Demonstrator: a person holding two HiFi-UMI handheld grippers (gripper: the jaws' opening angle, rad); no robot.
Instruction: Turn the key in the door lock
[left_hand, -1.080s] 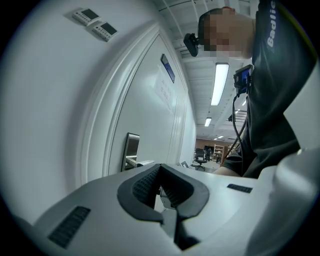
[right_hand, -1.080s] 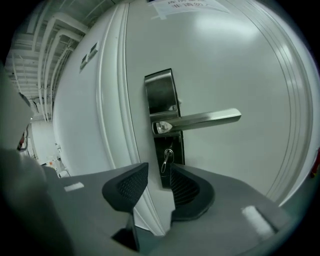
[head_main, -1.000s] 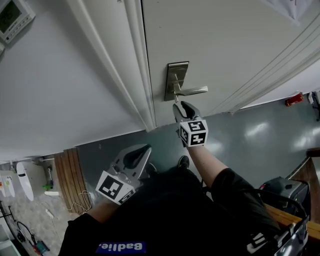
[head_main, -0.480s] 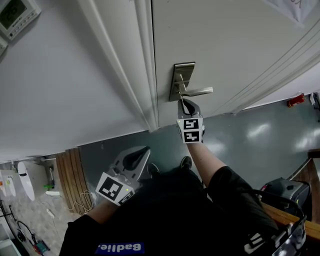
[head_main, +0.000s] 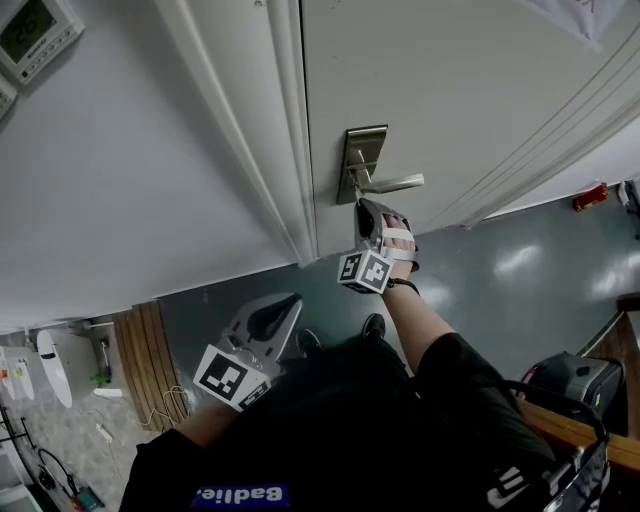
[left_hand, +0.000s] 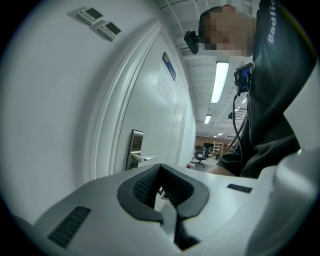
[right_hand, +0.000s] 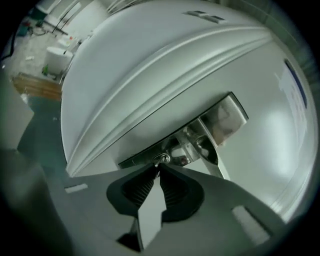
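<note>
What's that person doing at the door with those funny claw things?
A person is working a door lock with two hand-held grippers. The right gripper is pinched shut on the small key, which sits in the lock plate just below the handle. The left gripper hangs back by the person's body, holding nothing. Whether the lock has turned yet can't be seen.

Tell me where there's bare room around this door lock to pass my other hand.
In the head view, freest: the bare door panel above the lock plate and right of the lever. Left, only a narrow strip before the door frame. Below the lever is crowded: the right gripper is clamped on the key.
</note>
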